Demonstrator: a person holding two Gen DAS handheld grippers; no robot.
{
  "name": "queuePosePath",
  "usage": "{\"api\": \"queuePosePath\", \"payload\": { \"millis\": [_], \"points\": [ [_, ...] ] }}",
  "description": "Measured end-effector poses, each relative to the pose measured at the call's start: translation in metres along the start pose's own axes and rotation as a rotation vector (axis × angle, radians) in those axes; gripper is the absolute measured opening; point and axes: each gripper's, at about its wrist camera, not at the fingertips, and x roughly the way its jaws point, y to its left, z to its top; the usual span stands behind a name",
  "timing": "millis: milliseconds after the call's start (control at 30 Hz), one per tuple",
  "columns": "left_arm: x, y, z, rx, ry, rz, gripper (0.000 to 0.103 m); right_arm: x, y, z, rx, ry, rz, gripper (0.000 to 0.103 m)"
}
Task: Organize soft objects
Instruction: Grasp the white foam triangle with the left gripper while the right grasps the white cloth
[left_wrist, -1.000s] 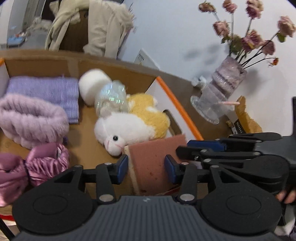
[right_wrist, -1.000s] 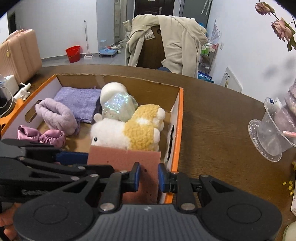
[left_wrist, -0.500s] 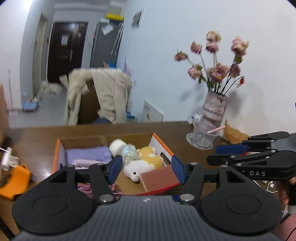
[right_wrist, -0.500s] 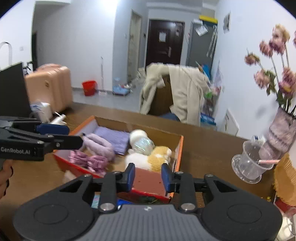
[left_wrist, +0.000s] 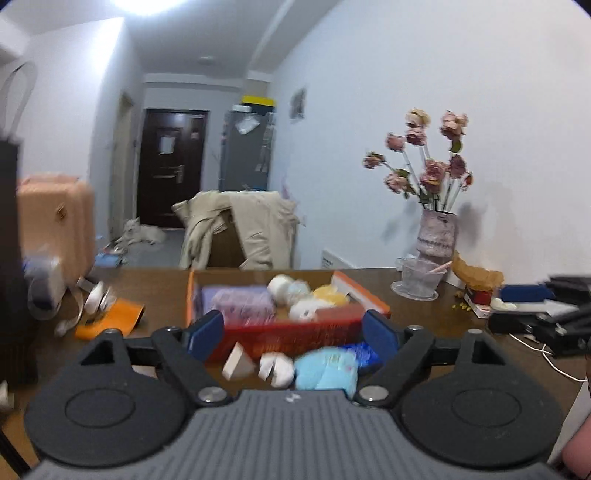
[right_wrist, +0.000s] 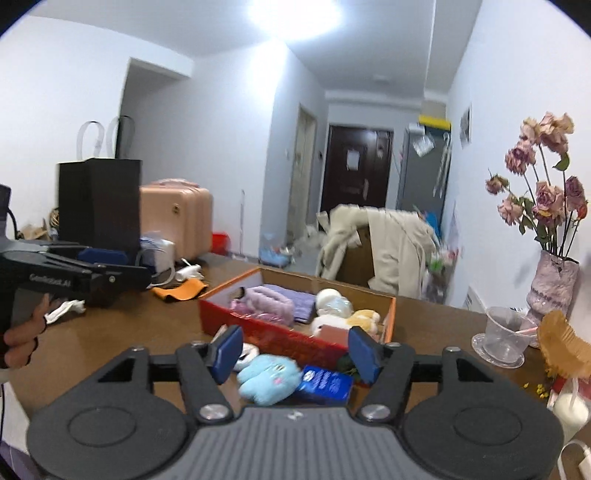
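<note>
Grippers both hang above the worktop (right_wrist: 122, 325) with nothing between their fingers: the left gripper (left_wrist: 293, 334) is spreading wide, the right gripper (right_wrist: 295, 349) also opening. Soft things fill the orange box (right_wrist: 291, 341) at twelve o'clock of both. Only the right wrist view sharply shows the light-blue plush (right_wrist: 267, 376) and blue packet (right_wrist: 325, 382) just outside the box at six o'clock; the left view blurs them but alone shows a pale wedge (left_wrist: 238, 365) at nine o'clock of the plush.
</note>
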Motion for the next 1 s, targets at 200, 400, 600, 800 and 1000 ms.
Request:
{"api": "queuePosePath", "payload": {
  "millis": [200, 400, 600, 800, 1000],
  "points": [
    [-0.014, 0.002, -0.062, 0.065, 0.085, 0.026, 0.095, -0.036, 0.021, -0.086, 0.003, -0.045, 0.004, 0.079],
    [-0.011, -0.004, -0.067, 0.11, 0.092, 0.018, 0.096, -0.039, 0.009, -0.11, 0.085, 0.007, -0.031, 0.079],
    [0.012, -0.009, -0.075, 0.106, 0.13, 0.005, 0.095, -0.031, 0.009, -0.11, 0.087, 0.013, -0.051, 0.079],
    [0.072, -0.004, -0.063, 0.138, 0.158, 0.026, 0.092, 0.001, -0.002, -0.099, 0.098, 0.033, -0.051, 0.079],
    [0.133, 0.026, -0.045, 0.067, 0.213, 0.114, 0.077, 0.052, -0.031, -0.078, 0.082, 0.091, -0.065, 0.079]
  ]
}}
